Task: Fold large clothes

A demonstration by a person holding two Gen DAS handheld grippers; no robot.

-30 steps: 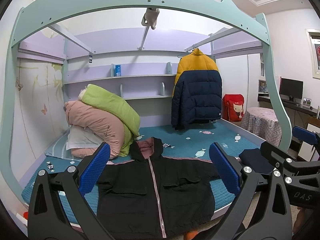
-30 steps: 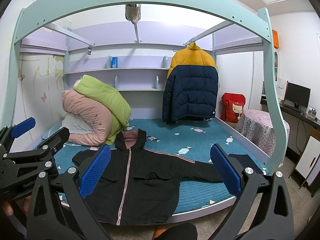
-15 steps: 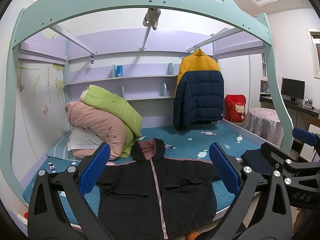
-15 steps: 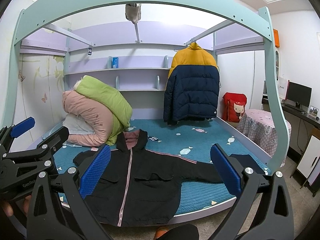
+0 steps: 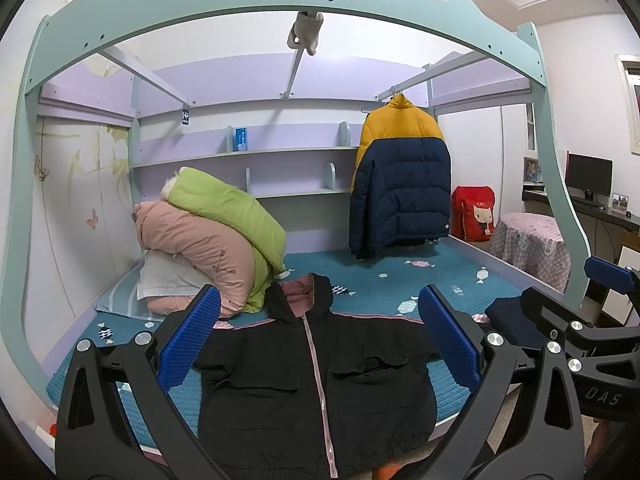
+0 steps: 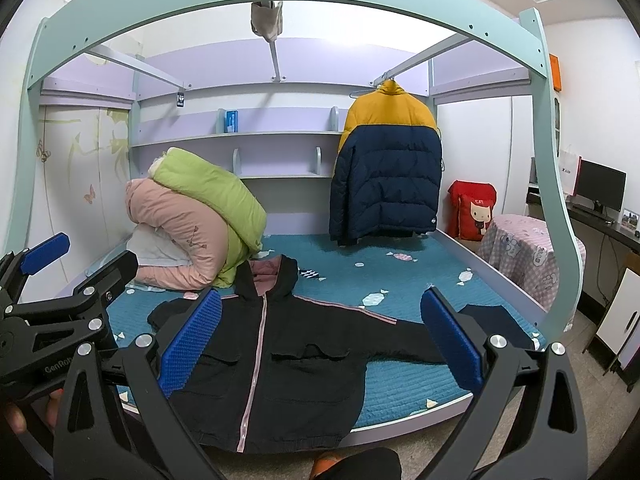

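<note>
A black hooded jacket (image 5: 316,376) with a pink zip and pink hood lining lies spread flat, front up, on the teal bed cover (image 5: 372,280), its hem hanging over the front edge. Both sleeves stretch out sideways; the right sleeve (image 6: 400,340) reaches toward a dark folded item. My left gripper (image 5: 319,338) is open, held in the air in front of the jacket, touching nothing. My right gripper (image 6: 320,338) is also open and empty, off the bed's front edge. In the right wrist view the jacket (image 6: 276,368) lies ahead and to the left.
Rolled green and pink quilts (image 5: 216,236) with a white pillow are stacked at the back left of the bed. A yellow and navy puffer jacket (image 5: 400,184) hangs at the back right. A dark folded garment (image 5: 512,320) rests at the bed's right edge. A cloth-covered table (image 6: 520,248) stands right.
Both cameras have shifted only slightly; the scene sits a little differently in view. The jacket has not moved and both grippers stay open.
</note>
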